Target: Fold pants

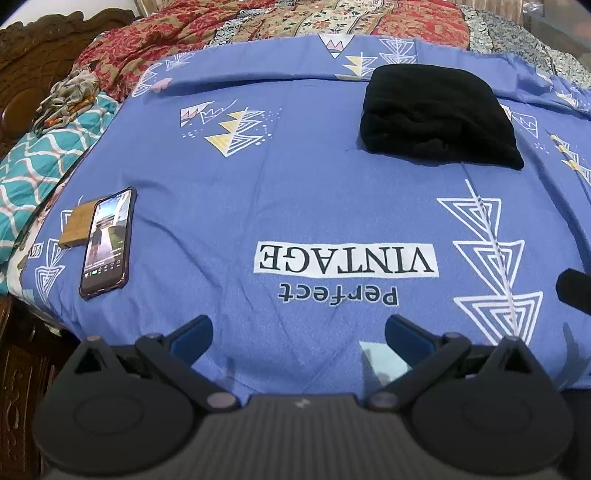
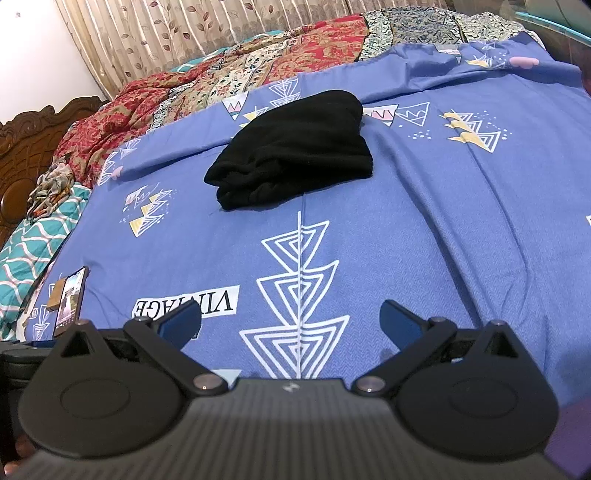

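The pants, black and soft-looking, lie folded into a thick rounded bundle on the blue bedsheet, well apart from both tools. The left tool has its blue-padded fingers spread wide over bare sheet, holding nothing; the right tool is spread the same way, also empty. Both have black hinged arms and a ribbed grey body.

Just ahead of the left tool the sheet carries upside-down print: "VINTAGE" in dark letters on a white bar and "Perfect" in dark blue below it. The right view shows only part of that bar, cut by its own finger. The sheet is a fine woven cloth printed with white nested triangles, some filled yellow or pink.

To the left, near the bed's edge, a phone in a dark case lies face up with its screen lit, overlapping a small tan wooden-looking block. Beyond it lie a teal lattice-pattern quilt and a crumpled floral cloth. A red and cream patterned blanket is heaped past the pants, by the carved dark wooden headboard. Only the right view shows the pleated curtain with leaf print.
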Motion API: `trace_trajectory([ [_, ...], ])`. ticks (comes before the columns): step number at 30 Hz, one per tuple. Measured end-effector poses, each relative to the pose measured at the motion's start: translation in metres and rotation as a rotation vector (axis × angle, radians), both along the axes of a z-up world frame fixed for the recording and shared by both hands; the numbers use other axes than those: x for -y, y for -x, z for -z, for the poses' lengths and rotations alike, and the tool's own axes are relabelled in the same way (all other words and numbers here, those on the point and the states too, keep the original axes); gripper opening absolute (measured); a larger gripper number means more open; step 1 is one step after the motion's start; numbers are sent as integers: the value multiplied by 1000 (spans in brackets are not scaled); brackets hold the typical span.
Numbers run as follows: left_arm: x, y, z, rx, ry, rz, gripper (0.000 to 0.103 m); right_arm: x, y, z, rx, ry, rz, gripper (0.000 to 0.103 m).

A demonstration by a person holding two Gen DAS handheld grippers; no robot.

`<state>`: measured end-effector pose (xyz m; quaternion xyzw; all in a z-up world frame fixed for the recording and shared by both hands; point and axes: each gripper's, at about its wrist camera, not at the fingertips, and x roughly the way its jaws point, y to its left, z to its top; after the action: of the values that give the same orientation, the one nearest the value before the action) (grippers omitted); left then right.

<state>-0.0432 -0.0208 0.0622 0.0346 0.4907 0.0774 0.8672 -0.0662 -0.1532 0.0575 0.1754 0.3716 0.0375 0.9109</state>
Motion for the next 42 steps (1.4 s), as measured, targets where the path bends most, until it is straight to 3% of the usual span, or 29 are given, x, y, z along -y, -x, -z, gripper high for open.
trace_trajectory([
  [42, -3, -1, 4, -5, -3, -4, 103, -2, 0, 4, -10, -2, -5, 103],
])
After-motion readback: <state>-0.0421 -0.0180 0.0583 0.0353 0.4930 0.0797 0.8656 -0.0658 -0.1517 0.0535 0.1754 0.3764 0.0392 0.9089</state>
